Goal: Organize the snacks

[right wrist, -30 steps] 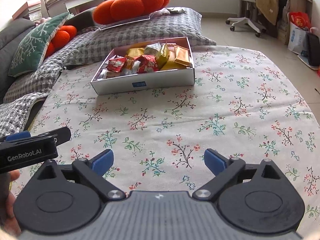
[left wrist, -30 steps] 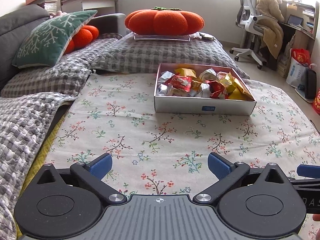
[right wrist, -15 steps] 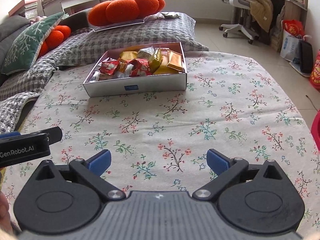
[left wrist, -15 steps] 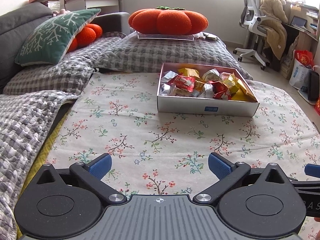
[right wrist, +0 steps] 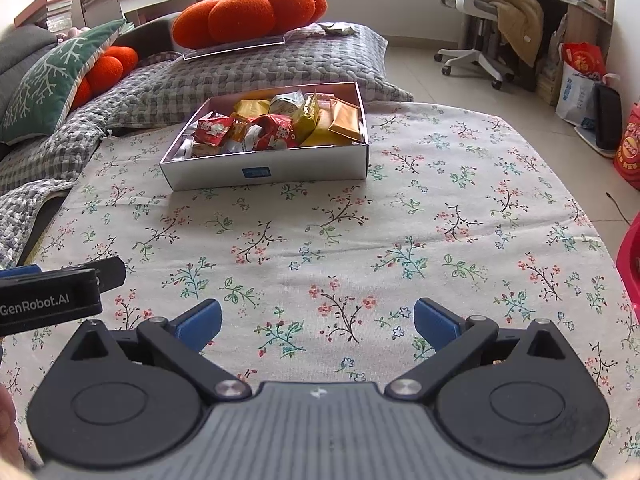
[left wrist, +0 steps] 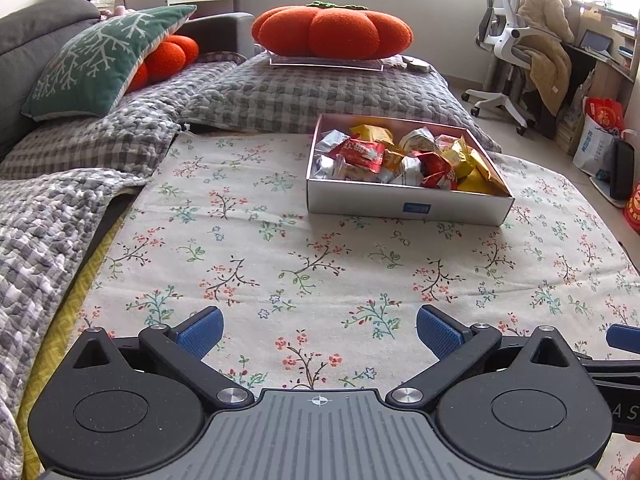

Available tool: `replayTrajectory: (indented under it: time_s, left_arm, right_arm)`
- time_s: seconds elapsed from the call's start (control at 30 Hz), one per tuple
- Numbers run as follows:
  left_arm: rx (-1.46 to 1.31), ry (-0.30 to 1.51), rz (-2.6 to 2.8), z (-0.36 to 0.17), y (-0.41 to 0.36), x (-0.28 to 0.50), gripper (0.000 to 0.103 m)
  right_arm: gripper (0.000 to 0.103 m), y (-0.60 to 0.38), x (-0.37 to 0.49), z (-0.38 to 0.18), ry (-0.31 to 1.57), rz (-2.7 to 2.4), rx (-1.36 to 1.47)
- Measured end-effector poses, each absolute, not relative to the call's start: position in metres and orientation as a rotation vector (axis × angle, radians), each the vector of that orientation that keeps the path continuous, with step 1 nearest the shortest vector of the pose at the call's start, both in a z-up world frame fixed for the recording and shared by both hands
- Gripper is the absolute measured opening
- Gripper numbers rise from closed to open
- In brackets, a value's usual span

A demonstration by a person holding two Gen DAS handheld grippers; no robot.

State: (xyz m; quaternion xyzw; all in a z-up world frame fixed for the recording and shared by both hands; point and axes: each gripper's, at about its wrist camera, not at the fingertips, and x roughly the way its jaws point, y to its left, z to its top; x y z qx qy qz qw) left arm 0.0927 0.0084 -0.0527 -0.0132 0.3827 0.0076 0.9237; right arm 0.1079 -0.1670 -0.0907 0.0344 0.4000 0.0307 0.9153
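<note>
Jaws stand spread wide and empty on both grippers, the left gripper (left wrist: 318,330) and the right gripper (right wrist: 316,326) each hovering over the floral cloth (left wrist: 280,248) well short of the box (left wrist: 408,204). That box sits on the cloth toward the far edge of the table, heaped with snacks (left wrist: 400,156): small foil and plastic packets in red, yellow and silver. They look light, crinkly and slippery, and likely hold crushable biscuits or sweets, so a gentle pinch on a flat sealed edge or a raised corner seems safer than squeezing the puffed middle. Loose stacking means neighbours may shift or ride up with whichever one is lifted. The box looks like thin card, so it may slide if nudged. From the left wrist, the red packet (left wrist: 362,152) near the box's left end lies clearest. The right wrist view shows the flat orange-yellow packet (right wrist: 346,120) against the right wall better, plus the side of the left gripper (right wrist: 52,300) and a red object (right wrist: 630,256) at the table's right edge.
</note>
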Motion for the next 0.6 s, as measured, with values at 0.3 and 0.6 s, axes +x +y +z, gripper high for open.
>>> replayTrajectory:
  time_s: [0.3,0.6]
  left_arm:
    - [-0.019,0.784,0.009,-0.0538,0.007,0.0915,0.103]
    - [-0.014,0.789,0.012,-0.054,0.0066,0.092,0.103]
  right_arm:
    - [0.102,-0.1667,0.1078,-0.0917,0.825,0.056,0.063]
    - [0.102,-0.1657,0.1078,-0.0919,0.826,0.057,0.06]
